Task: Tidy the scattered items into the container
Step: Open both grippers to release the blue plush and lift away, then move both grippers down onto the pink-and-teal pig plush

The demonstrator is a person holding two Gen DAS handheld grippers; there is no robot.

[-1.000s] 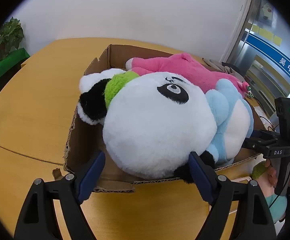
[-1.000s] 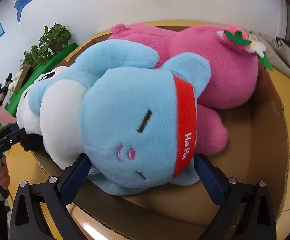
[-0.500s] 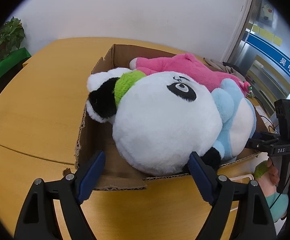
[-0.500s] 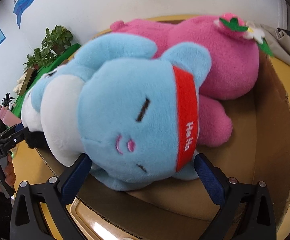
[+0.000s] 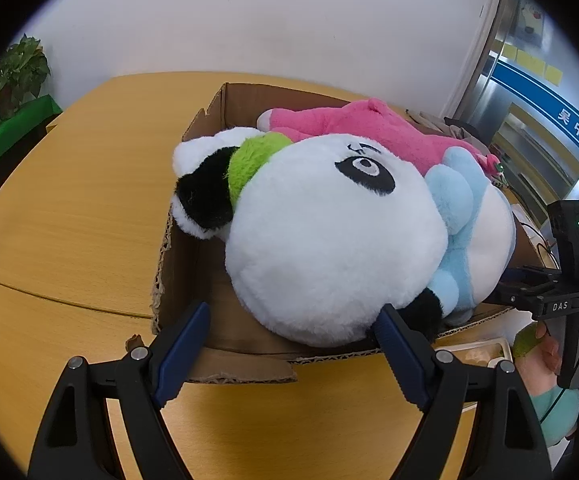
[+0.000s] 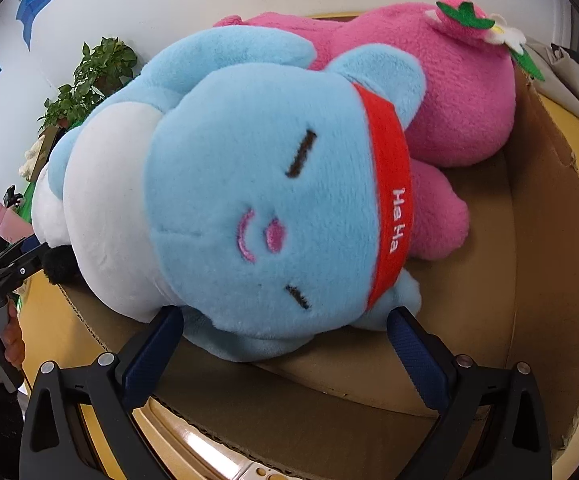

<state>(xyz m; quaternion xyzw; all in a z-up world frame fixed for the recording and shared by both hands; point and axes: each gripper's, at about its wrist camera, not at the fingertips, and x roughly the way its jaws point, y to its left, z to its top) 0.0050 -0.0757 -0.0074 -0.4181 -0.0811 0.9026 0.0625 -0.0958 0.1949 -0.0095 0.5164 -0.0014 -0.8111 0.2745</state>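
Three plush toys packed into the cardboard box on the counter.
Panda, blue toy and pink toy lie wedged side by side (filling it); left hand-held gripper and right hand-held gripper hover at the near rim, jaws apart, empty.

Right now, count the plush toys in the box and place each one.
3. The panda lies at the box's near end, the blue toy beside it, the pink toy behind both. Others could be hidden underneath.
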